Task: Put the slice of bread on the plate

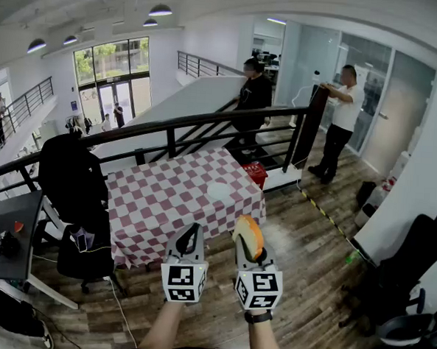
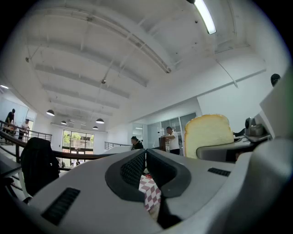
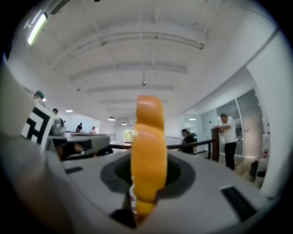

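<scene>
A slice of bread (image 1: 248, 235) with an orange crust stands on edge between the jaws of my right gripper (image 1: 251, 250), which is shut on it, held up in the air short of the table. The right gripper view shows the bread (image 3: 147, 146) edge-on, filling the gap of that gripper (image 3: 147, 180). My left gripper (image 1: 190, 233) hovers close beside it with its jaws shut and empty. In the left gripper view its jaws (image 2: 145, 159) meet, and the bread (image 2: 208, 135) shows to the right. A white plate (image 1: 219, 191) lies on the red-checked table (image 1: 165, 196) ahead.
A black chair draped with a jacket (image 1: 74, 180) stands left of the table, beside a dark desk (image 1: 9, 224). A black railing (image 1: 207, 125) runs behind the table, with a red crate (image 1: 257, 172) at its right corner. Two people (image 1: 253, 98) (image 1: 344, 111) stand beyond. Another black chair (image 1: 410, 292) sits far right.
</scene>
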Available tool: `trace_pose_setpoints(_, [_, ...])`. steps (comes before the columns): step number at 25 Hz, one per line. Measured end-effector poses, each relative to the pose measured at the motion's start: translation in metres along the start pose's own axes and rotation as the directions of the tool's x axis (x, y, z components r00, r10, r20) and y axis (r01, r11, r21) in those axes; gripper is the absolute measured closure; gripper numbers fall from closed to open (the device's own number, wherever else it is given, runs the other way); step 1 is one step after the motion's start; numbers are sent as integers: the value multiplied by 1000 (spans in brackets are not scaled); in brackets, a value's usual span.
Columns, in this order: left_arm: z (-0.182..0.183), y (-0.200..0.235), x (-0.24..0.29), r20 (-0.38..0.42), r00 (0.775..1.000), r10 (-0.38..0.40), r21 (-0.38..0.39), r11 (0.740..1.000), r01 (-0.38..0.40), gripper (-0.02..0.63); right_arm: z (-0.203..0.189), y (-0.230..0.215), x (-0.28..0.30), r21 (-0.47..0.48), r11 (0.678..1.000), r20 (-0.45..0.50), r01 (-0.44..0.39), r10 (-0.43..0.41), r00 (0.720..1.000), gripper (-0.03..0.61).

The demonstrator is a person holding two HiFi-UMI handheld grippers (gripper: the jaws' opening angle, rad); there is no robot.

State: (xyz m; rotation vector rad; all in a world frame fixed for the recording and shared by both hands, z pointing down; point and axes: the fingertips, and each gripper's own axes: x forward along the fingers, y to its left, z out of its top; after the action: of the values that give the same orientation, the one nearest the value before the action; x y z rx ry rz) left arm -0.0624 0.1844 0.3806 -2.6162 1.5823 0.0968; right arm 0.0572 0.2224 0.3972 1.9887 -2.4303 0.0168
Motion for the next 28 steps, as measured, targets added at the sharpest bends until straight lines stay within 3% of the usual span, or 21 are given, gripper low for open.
trace_pose_setpoints(3, [-2, -13, 1, -11, 1000, -2, -23, 1000, 1, 594, 2, -9, -12, -36, 999, 1, 13, -13, 1000, 479])
trace_pose_setpoints(7, [-15, -36, 1, -38, 999, -15, -35, 999, 14, 594, -14, -29, -32, -57, 994, -3, 89, -90, 996, 479])
trace_pose_setpoints(13, [-32, -66, -7, -69, 997, -29, 43, 999, 32, 594, -40, -59, -52, -27, 986, -48, 162, -163, 985, 479])
trace_pose_setpoints(17, [-39, -60, -8, -99, 994, -41, 82, 995, 49, 594, -42, -55, -40, 0, 991, -34, 132, -132, 991, 479])
trace_pose_setpoints(23, [-56, -48, 21, -122, 991, -61, 72, 995, 70, 595, -61, -54, -4, 30, 996, -69, 80, -78, 995, 479])
trace_pose_setpoints(28, [-82, -48, 92, -122, 977, -173, 10, 984, 176, 595, -78, -78, 51, 1, 996, -101, 92, -91, 991, 479])
